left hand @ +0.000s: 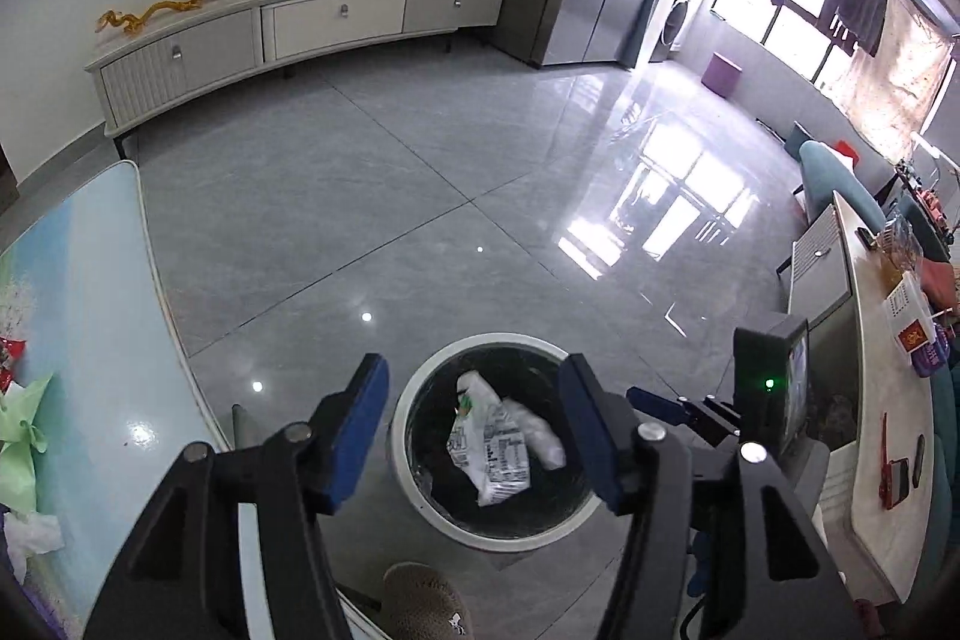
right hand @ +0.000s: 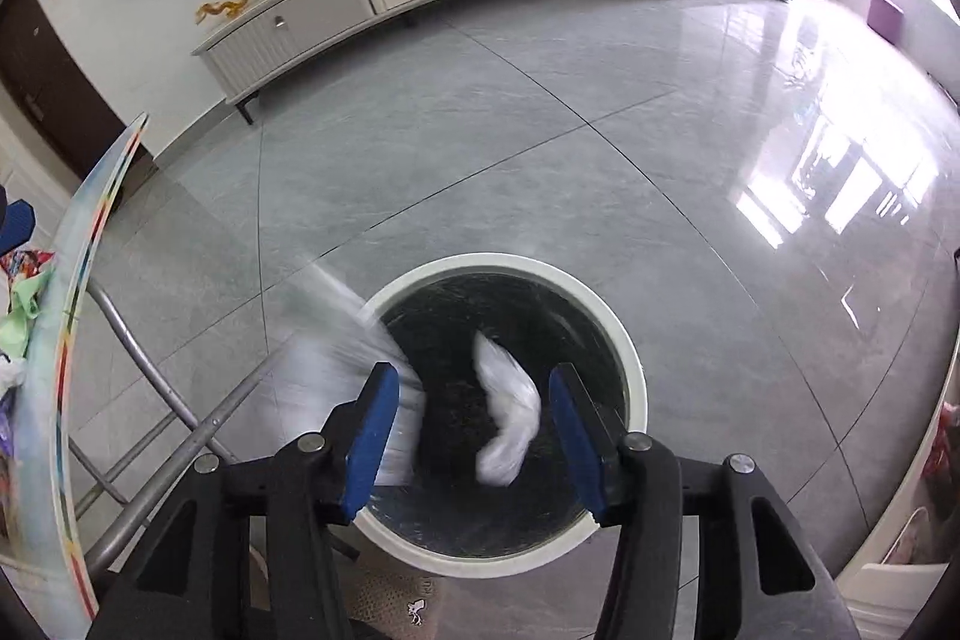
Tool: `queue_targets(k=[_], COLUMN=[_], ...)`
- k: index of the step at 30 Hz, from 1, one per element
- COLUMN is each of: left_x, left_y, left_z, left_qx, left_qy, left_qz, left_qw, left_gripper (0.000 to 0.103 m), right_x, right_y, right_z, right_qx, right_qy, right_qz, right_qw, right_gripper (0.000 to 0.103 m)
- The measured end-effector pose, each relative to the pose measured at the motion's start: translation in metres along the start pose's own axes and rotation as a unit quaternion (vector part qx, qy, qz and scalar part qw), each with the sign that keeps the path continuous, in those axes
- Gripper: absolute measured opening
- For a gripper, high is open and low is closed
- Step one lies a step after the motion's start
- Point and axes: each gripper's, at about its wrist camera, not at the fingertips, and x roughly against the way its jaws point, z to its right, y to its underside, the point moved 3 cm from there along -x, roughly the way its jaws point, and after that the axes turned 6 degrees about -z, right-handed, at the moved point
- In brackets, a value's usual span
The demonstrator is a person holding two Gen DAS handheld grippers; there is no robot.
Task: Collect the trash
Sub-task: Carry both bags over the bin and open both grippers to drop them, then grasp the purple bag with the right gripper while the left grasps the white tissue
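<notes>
A round white trash bin (left hand: 402,436) with a black liner stands on the floor right under both grippers. My left gripper (left hand: 473,370) is open over it with nothing between its fingers. Below it a printed white wrapper (left hand: 489,451) and a crumpled white piece (left hand: 540,436) are inside the bin. My right gripper (right hand: 474,376) is open above the bin (right hand: 624,334) too. A crumpled white piece (right hand: 507,412) shows blurred between its fingers, free of them. A blurred whitish streak (right hand: 342,340) crosses the bin's left rim. More trash lies on the light blue table (left hand: 90,310): green paper (left hand: 24,436), a white tissue (left hand: 30,535).
One blue finger (left hand: 657,403) of my right gripper shows to the right of the bin. Metal table legs (right hand: 180,448) stand left of the bin. A beige knit shoe (left hand: 420,604) is at the bin's near side. A low white table (left hand: 870,400) with small items runs along the right.
</notes>
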Motion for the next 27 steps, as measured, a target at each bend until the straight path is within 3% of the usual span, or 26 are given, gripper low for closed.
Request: queue_targets(k=[7,13,15,22,27], left_x=[0.046,0.112,0.135,0.213,0.259], left_y=[0.017,0.053,0.069,0.127,0.178], left_z=[-0.025,-0.067,-0.085,-0.155,-0.212], left_qx=[-0.002,0.023,0.039,0.101,0.155], left_qy=[-0.050,-0.104,-0.106,-0.140,-0.170], left_qz=[0.048,0.094,0.107,0.154,0.175], left_qw=[0.9976,0.9899,0.9877,0.9729,0.9573], left_gripper=[0.057,0.057,0.057,0.057,0.057], right_x=[0.026,0.079,0.101,0.164,0.194], right_y=[0.006,0.007,0.009,0.020,0.029], right_z=[-0.005,-0.049,-0.072,-0.151,-0.203], right_qx=[-0.003,0.038,0.058,0.119,0.161], right_qy=[-0.002,-0.028,-0.038,-0.077,-0.106], right_qz=[0.024,0.080,0.100,0.156,0.177], right_qw=[1.000,0.996,0.993,0.978,0.965], right_gripper=[0.050,0.050,0.050,0.050,0.050])
